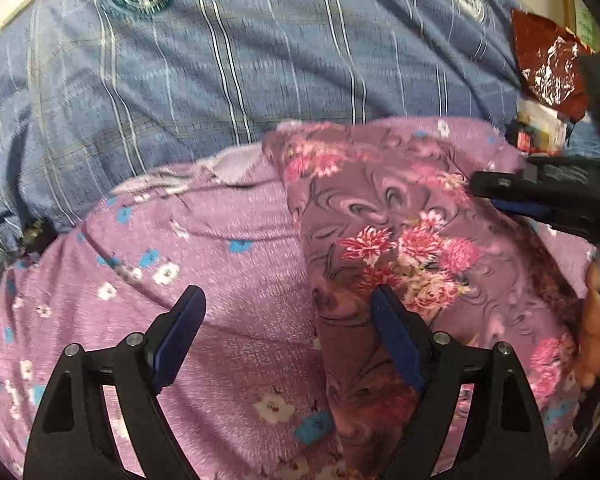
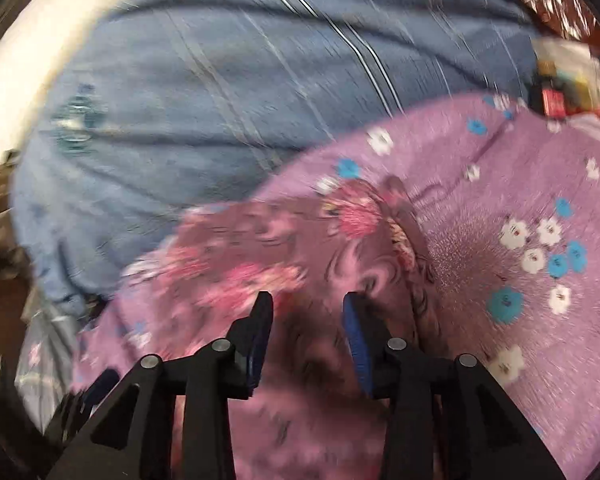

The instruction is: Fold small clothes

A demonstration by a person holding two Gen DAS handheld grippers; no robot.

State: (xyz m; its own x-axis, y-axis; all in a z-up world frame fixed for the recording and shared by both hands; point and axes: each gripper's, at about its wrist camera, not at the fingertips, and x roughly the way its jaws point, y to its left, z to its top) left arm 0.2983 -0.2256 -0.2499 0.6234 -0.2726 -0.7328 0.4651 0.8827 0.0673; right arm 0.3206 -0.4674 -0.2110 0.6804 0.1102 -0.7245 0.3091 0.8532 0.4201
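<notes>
Here both the left gripper (image 1: 286, 300) and right gripper (image 2: 308, 306) gape above the blurred floral garment (image 1: 380, 208).

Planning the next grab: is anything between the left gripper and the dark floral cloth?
Nothing visible does. The left gripper hangs open right over the dark floral cloth, which lies on the lilac flowered garment. The right gripper reaches in at its far right edge, off that path.

Each hand-held gripper (image 1: 284, 312) (image 2: 306, 320) has black angular arms, silver round screws and blue finger pads (image 1: 178, 340), with bare skin-toned fingers (image 1: 598, 332) at three o'clock.
</notes>
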